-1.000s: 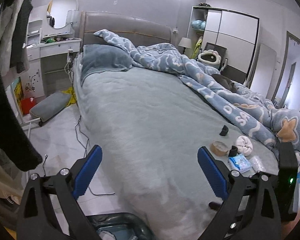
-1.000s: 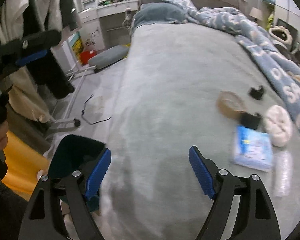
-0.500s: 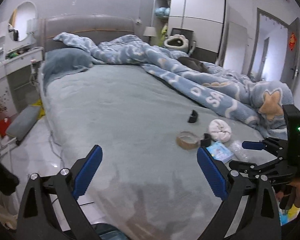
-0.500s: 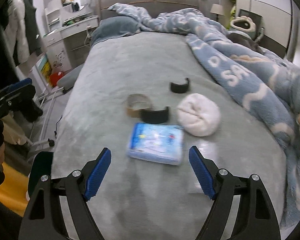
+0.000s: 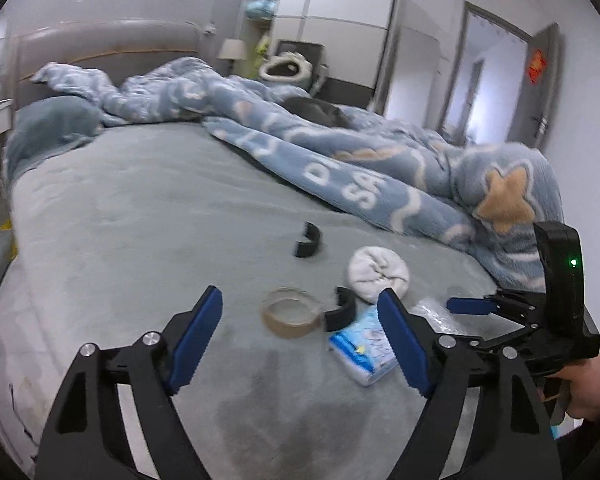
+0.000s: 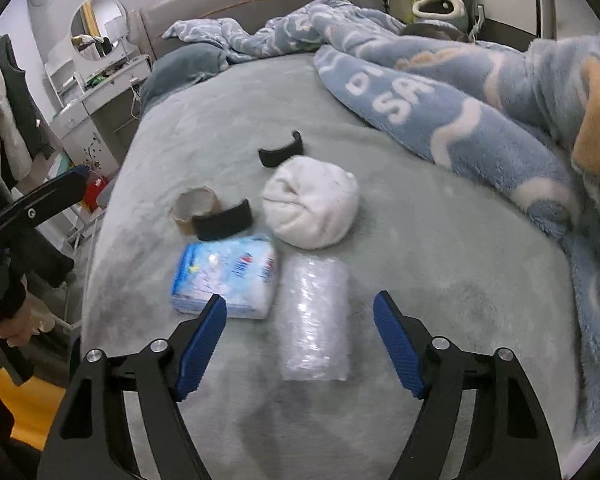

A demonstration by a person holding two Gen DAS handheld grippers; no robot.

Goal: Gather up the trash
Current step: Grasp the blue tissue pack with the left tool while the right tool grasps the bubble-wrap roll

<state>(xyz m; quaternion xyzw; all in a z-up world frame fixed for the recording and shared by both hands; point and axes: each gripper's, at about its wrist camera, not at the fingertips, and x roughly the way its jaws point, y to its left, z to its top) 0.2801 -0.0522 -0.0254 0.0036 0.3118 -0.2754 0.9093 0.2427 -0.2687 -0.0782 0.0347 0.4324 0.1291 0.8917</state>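
Note:
Several small items lie on the grey bed (image 6: 440, 264). A clear bubble-wrap roll (image 6: 315, 320) lies between the open jaws of my right gripper (image 6: 300, 344). Beside it are a blue tissue pack (image 6: 224, 276), a brown tape roll (image 6: 194, 208), a black curved piece (image 6: 223, 220), a white balled sock (image 6: 311, 208) and a second black piece (image 6: 280, 152). My left gripper (image 5: 300, 340) is open above the bed, short of the tape roll (image 5: 290, 312) and tissue pack (image 5: 364, 350). The right gripper also shows in the left wrist view (image 5: 480, 312).
A blue patterned blanket (image 6: 460, 92) is bunched along the bed's right side. A pillow (image 5: 52, 132) lies at the headboard. A dresser with round mirror (image 6: 96, 64) and hanging clothes (image 6: 8, 108) stand left of the bed. A wardrobe (image 5: 332, 28) and open door (image 5: 532, 88) stand beyond.
Both grippers have swung right and moved in over the bed toward the items. The right gripper now has the bubble-wrap roll between its open jaws. Both stay open.

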